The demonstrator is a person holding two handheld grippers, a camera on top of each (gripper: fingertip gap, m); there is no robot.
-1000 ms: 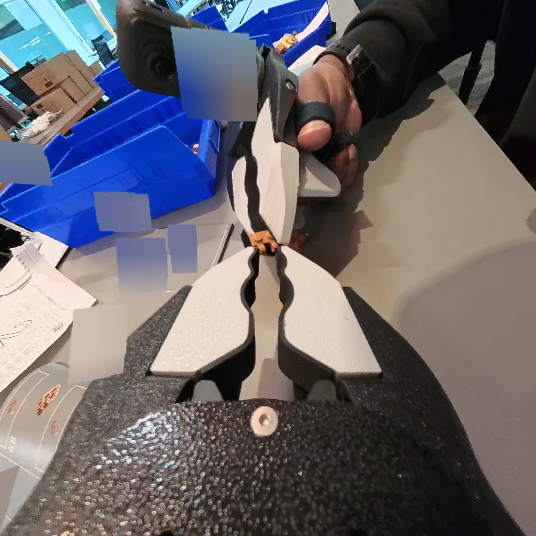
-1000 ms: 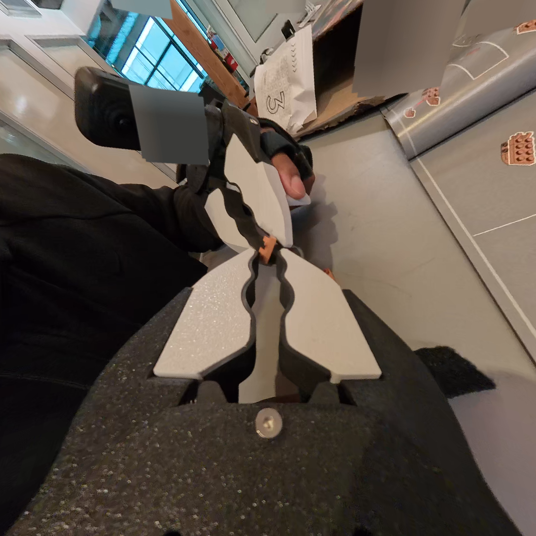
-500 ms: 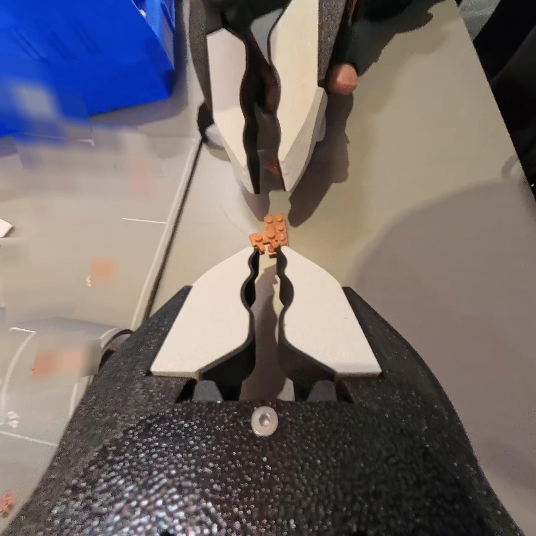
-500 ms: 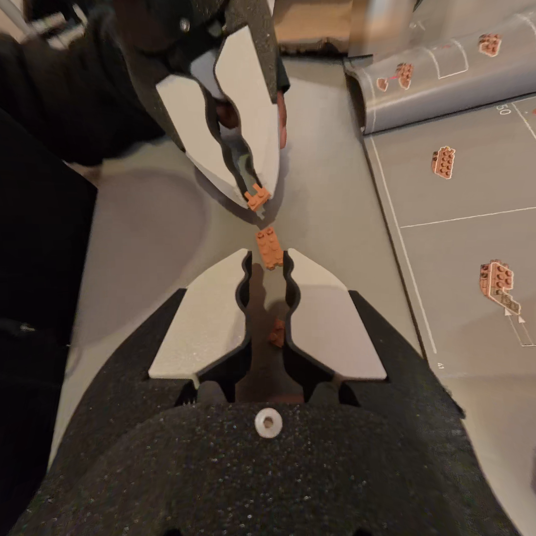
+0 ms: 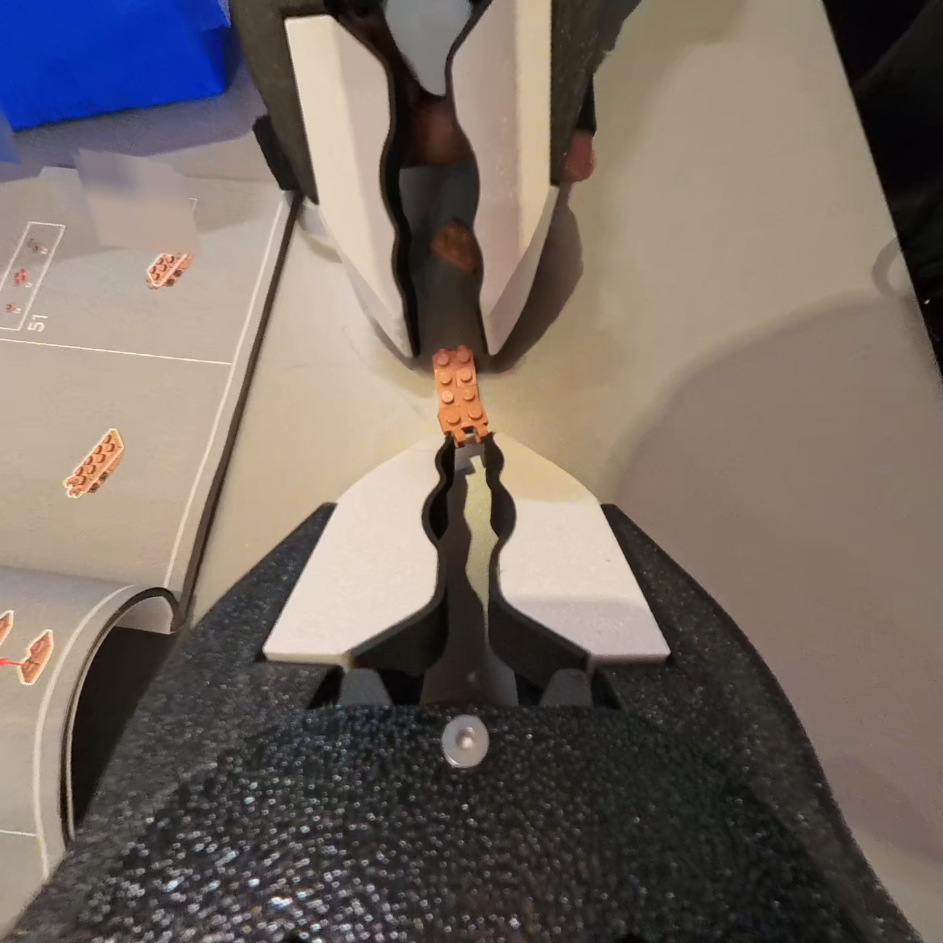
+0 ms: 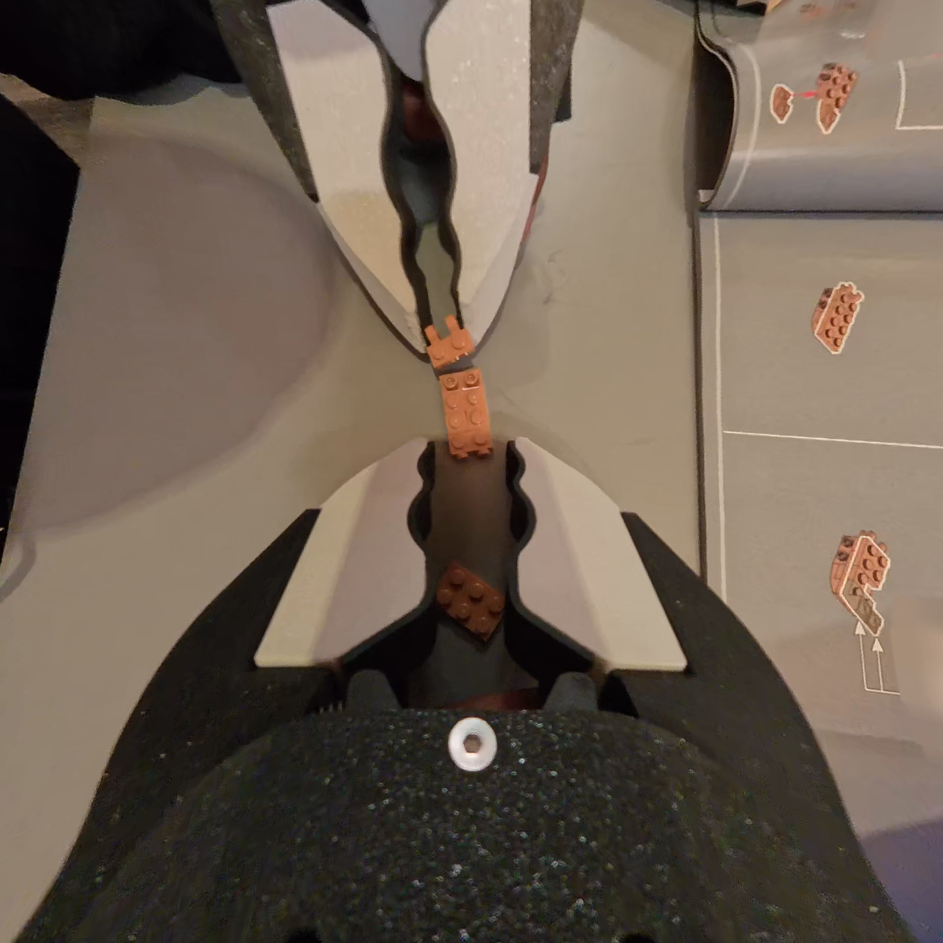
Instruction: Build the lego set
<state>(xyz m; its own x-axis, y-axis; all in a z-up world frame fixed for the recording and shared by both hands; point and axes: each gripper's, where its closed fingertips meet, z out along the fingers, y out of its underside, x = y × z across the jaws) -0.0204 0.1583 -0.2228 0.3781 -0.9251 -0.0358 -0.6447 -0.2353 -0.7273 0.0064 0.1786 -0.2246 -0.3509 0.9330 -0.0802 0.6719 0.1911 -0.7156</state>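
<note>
Left wrist view, nearest first: the pebbled black shell of the left gripper (image 5: 467, 446) carries two smooth white fingers (image 5: 388, 551) with wavy black inner pads. They stand almost closed, and their tips pinch the clip end of a small orange clip plate (image 5: 467, 428), a studded plastic piece with two prongs. Just beyond it a long orange plate (image 5: 454, 377), a narrow studded strip, lies flat on the pale matte counter (image 5: 689, 408). From the right wrist view a thin dark gap shows between the two orange pieces.

The far end of the strip lies between the tips of the right gripper (image 6: 469, 449). Its white fingers stand wide apart, neither pad touches the strip, and it grips nothing. Under that gripper, in the shadowed channel between its fingers, a dark brown wedge plate (image 6: 469, 597) with round studs lies on the counter.

To the side, a grey mat (image 5: 127, 408) with a dark edge and thin white ruled lines bears printed pictures of brick assemblies and small numerals. One end of it curls into a roll. Beyond it sits a blue bin (image 5: 102, 56). The counter on the other side of the grippers is bare up to its dark edge.
</note>
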